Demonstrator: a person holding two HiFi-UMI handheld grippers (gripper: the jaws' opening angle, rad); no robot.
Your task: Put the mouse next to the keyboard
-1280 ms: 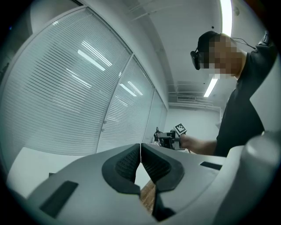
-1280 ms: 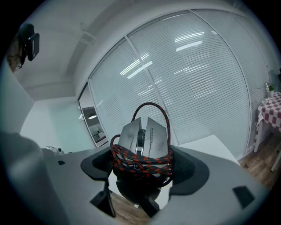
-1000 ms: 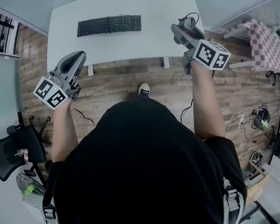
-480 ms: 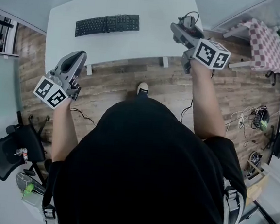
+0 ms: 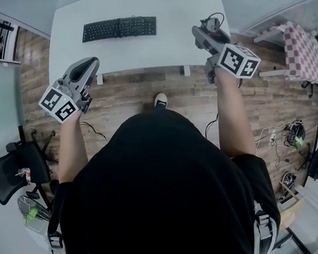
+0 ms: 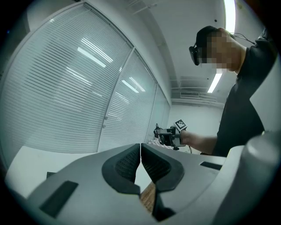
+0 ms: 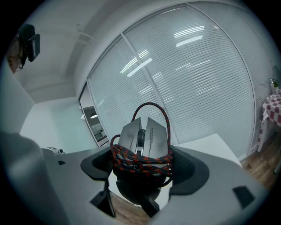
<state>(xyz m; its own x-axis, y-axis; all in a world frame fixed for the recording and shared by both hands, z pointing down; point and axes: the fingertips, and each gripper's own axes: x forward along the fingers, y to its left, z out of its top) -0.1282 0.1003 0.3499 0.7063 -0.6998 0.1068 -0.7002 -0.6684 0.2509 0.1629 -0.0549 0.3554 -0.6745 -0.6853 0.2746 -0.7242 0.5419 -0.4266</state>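
A black keyboard [image 5: 120, 28] lies on the white table [image 5: 174, 20], towards its left side. My right gripper [image 5: 205, 32] hovers over the table's right edge, shut on a grey mouse [image 7: 142, 138] wrapped in its red-and-black braided cable [image 7: 151, 160]. In the head view the mouse [image 5: 212, 25] sticks out past the jaws. My left gripper [image 5: 87, 66] hangs over the wooden floor in front of the table's left end, shut and holding nothing; its pads [image 6: 127, 162] meet in the left gripper view.
A small table with a checked cloth [image 5: 301, 50] stands at the right. A black office chair [image 5: 14, 166] is at the lower left. Cables and a power strip [image 5: 283, 134] lie on the floor to the right. Glass walls with blinds [image 7: 210, 74] surround the room.
The table and keyboard have slid slightly left and up in the head view. Both grippers keep their poses and grips.
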